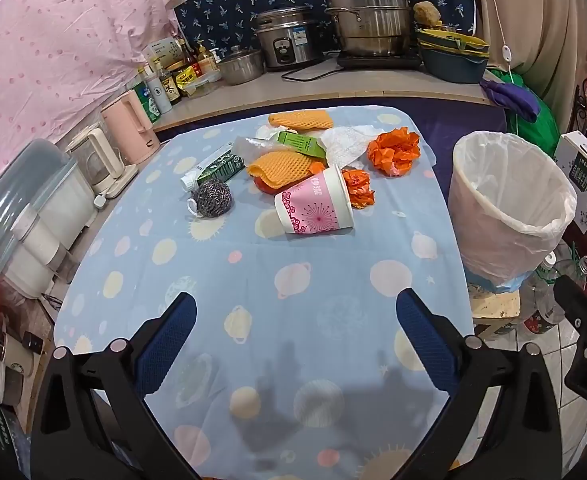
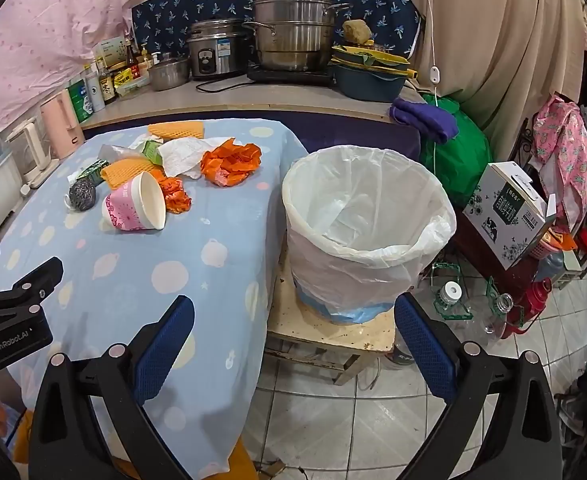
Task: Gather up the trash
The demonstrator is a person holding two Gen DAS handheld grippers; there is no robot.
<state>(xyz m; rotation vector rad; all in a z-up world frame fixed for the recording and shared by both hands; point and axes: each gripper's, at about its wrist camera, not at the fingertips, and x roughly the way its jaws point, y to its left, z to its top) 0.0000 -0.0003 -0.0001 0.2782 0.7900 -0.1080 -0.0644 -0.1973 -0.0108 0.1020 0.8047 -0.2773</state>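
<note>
Trash lies heaped at the far middle of the blue tablecloth [image 1: 293,280]: a tipped pink-and-white paper cup [image 1: 315,204], a steel scourer [image 1: 212,198], orange foam nets [image 1: 279,166], crumpled orange plastic [image 1: 393,152], a green carton [image 1: 299,144] and white paper [image 1: 345,142]. A bin with a white liner [image 1: 509,208] stands right of the table, with nothing inside it in the right wrist view [image 2: 365,224]. My left gripper [image 1: 295,320] hovers open over the near cloth. My right gripper [image 2: 293,320] is open too, above the table's edge and the stool, holding nothing.
A counter behind holds steel pots [image 1: 367,12], a rice cooker [image 1: 289,38], bottles [image 1: 165,84] and kettles [image 1: 129,128]. The bin rests on a low worn stool [image 2: 333,328]. Empty bottles [image 2: 453,300] and a printed box [image 2: 509,216] sit on the tiled floor at right.
</note>
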